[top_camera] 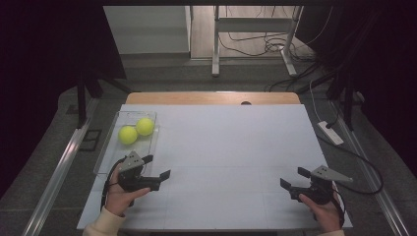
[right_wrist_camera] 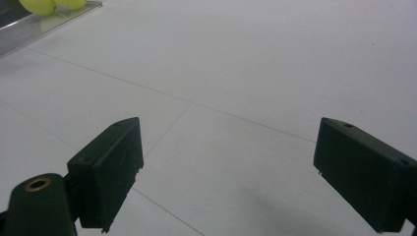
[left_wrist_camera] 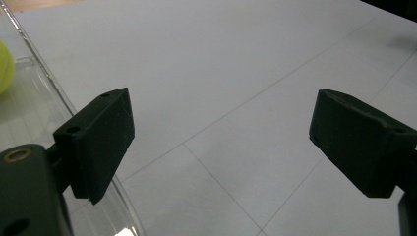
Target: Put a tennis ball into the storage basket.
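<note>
Two tennis balls [top_camera: 136, 131] sit in a clear tray [top_camera: 109, 147] at ten o'clock, seemingly placed already, while both grippers, left gripper [top_camera: 158, 167] and right gripper [top_camera: 292, 178], hover spread and empty.

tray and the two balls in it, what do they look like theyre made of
The tray looks like clear plastic or acrylic, glossy: the table shows through its floor and its rim catches light in the left gripper view. Glass can't be ruled out. The two balls look like felt-covered tennis balls: yellow-green and matte, with no shine, though the fuzz is too small to confirm.
</note>
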A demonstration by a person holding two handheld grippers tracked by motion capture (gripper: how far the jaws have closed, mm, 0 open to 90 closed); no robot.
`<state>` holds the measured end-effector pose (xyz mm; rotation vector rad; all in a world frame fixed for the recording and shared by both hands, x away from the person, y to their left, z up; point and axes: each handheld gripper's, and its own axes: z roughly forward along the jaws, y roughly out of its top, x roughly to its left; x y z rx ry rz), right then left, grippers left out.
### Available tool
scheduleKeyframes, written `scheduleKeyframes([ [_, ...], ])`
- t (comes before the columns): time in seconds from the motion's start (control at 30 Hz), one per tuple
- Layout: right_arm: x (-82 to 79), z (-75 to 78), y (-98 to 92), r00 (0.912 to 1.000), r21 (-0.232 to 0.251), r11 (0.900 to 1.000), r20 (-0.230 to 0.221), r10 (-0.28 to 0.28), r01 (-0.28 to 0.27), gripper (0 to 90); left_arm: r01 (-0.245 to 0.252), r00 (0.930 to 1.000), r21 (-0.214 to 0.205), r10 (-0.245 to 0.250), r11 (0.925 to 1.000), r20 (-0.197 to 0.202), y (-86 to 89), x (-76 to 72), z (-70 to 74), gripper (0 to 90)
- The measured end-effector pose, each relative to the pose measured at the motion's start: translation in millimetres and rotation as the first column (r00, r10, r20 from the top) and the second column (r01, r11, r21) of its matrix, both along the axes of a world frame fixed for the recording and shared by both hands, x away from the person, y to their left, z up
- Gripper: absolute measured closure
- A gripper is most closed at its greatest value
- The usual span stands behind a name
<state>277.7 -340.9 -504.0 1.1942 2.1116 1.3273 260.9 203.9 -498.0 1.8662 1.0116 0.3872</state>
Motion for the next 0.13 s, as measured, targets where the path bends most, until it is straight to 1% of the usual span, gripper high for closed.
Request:
scheduleKeyframes([
  [0.13,0.1,0.5,-0.4,1.0000,0.006,1.0000,0.000,-0.002,0.002,11.1,-0.001,1.0000,0.003,0.001,1.0000,-0.006,-0.7,0.4,-0.5,10.9],
])
